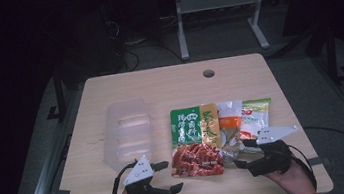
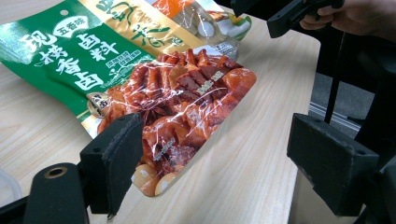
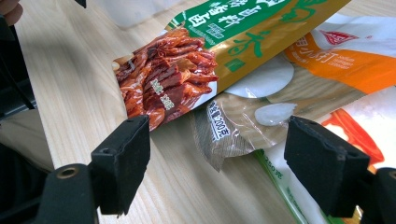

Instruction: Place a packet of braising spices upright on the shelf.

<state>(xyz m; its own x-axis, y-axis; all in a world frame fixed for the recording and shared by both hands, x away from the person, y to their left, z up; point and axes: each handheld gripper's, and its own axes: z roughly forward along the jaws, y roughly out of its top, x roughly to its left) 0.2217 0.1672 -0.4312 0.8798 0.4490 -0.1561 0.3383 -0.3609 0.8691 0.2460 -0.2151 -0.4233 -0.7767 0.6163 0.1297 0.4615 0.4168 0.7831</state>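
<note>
Approach stage, by my reading. The left gripper (image 1: 166,177) stands wide open and empty, just left of the green-and-red spice packet (image 1: 194,139). The packet lies flat, right of the clear plastic tray (image 1: 126,130). Right of the packet, the right gripper (image 1: 242,153) gapes equally empty above the neighbouring packets (image 1: 243,118). Next, one claw must straddle the packet's near edge and close.

Light wood-grain table (image 1: 168,85), round cable hole (image 1: 209,73) near far edge. On it: clear plastic container (image 1: 126,130) at left; overlapping food packets at centre-right: green-and-red spice packet (image 1: 193,142) on top, orange-white packet (image 1: 230,119) under it, white-green packet (image 1: 257,113) rightmost, possibly rice.
</note>
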